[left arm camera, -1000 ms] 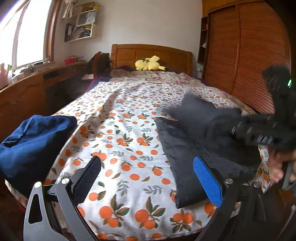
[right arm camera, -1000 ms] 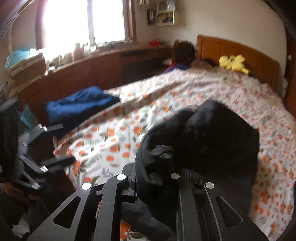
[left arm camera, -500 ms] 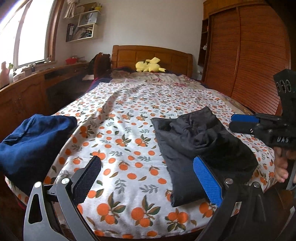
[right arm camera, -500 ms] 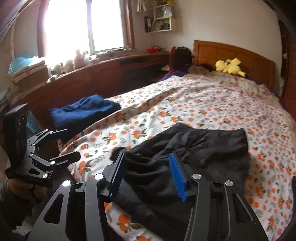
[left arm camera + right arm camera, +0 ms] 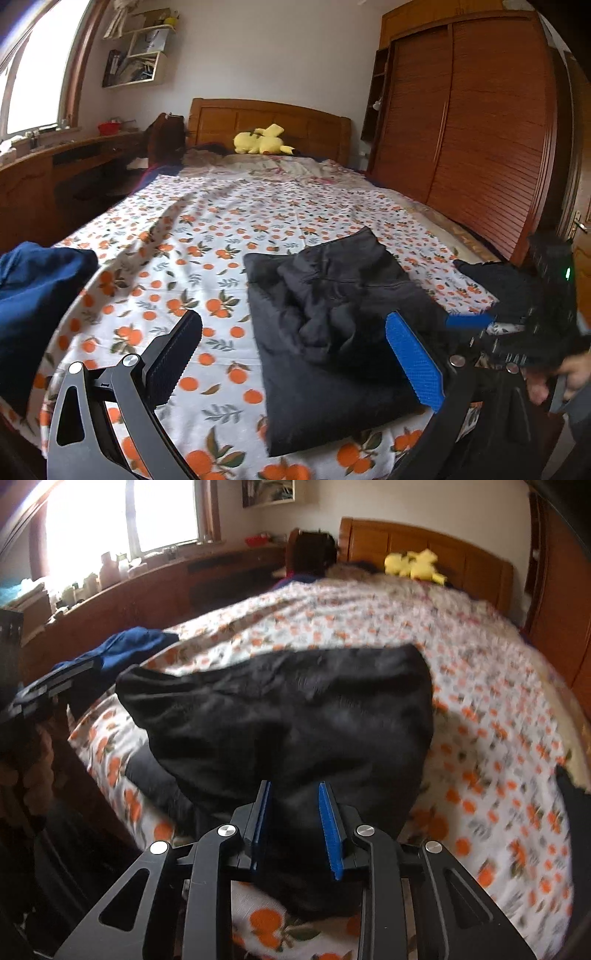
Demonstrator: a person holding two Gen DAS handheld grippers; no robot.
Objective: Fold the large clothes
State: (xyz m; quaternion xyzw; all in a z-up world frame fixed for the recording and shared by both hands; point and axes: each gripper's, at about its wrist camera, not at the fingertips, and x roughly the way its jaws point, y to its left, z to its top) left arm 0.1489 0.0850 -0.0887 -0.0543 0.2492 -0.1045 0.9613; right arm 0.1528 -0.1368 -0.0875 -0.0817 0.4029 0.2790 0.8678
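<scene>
Left to right: the navy garment [image 5: 35, 295] sits untouched at the bed's [image 5: 207, 236] near-left corner; the left gripper [image 5: 291, 354] hangs wide and empty; the black garment [image 5: 332, 325], released half a second ago, lies part-folded; the right gripper [image 5: 295, 823] has just been narrowing around its near fold, so probably re-gripping for another fold.

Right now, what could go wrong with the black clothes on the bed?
1. The right gripper, just closing on the black garment, may pinch only a bunched fold, so lifting could undo the folding.
2. The garment lies at the bed's near edge and might slide off.
3. The left gripper is open and steadies nothing.
</scene>
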